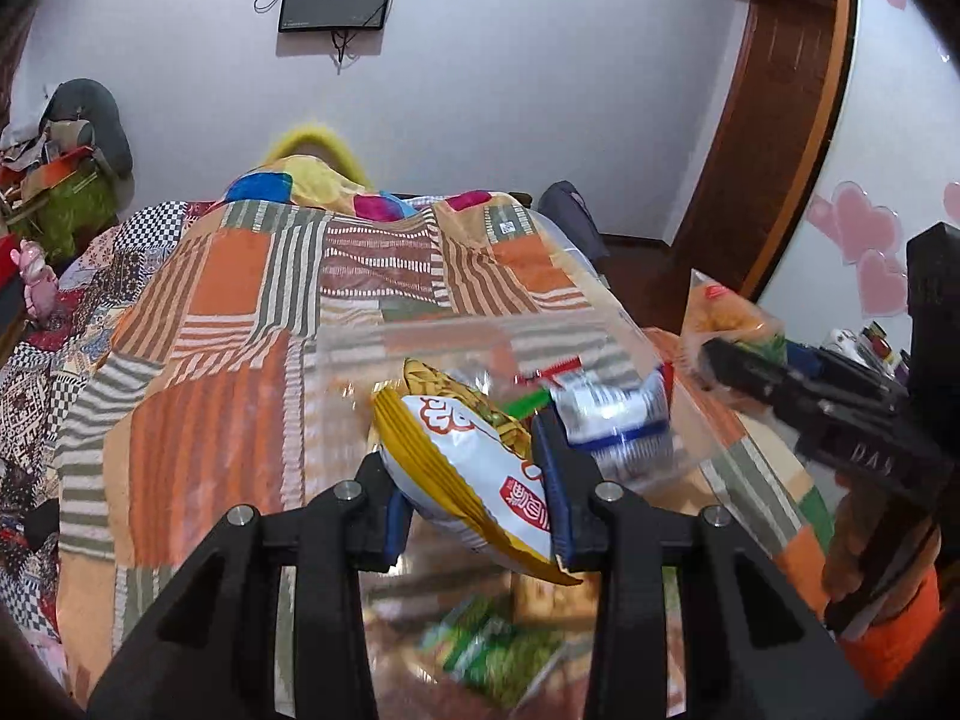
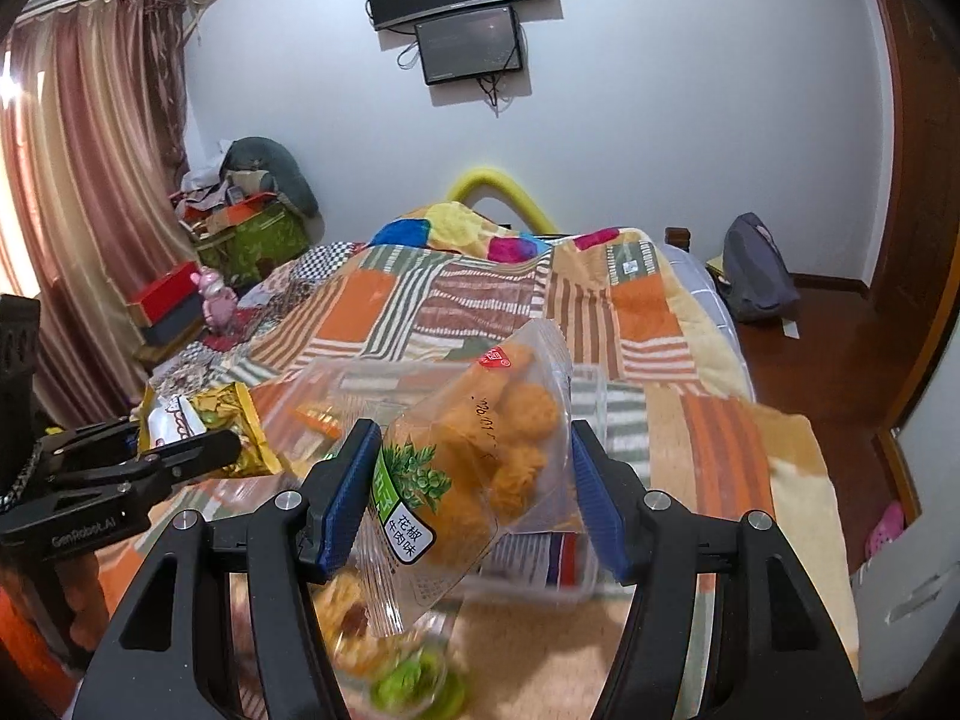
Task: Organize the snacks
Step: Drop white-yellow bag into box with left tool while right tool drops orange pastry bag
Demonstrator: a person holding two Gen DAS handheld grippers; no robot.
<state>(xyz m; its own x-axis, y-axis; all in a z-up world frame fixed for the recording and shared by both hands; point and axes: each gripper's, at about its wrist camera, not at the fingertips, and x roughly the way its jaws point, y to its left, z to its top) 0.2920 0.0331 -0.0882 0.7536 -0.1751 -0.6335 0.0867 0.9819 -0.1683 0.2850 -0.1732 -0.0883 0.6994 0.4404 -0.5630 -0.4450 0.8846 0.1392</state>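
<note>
My left gripper (image 1: 474, 498) is shut on a yellow and white snack bag (image 1: 468, 468) and holds it over a clear plastic bin (image 1: 432, 336) on the bed. A blue and white packet (image 1: 618, 420) lies in the bin. My right gripper (image 2: 474, 498) is shut on a clear bag of orange fried snacks (image 2: 480, 456) with a green label, above the same bin (image 2: 336, 372). The right gripper and its bag (image 1: 726, 312) show at the right of the left wrist view. The left gripper with its yellow bag (image 2: 204, 420) shows at the left of the right wrist view.
A patchwork quilt (image 1: 252, 324) covers the bed. Blurred green snack packs (image 1: 498, 654) lie below the left gripper. Boxes and clutter (image 2: 240, 228) stand by the curtain. A grey backpack (image 2: 756, 276) sits on the wooden floor to the right. Screens (image 2: 462, 12) hang on the wall.
</note>
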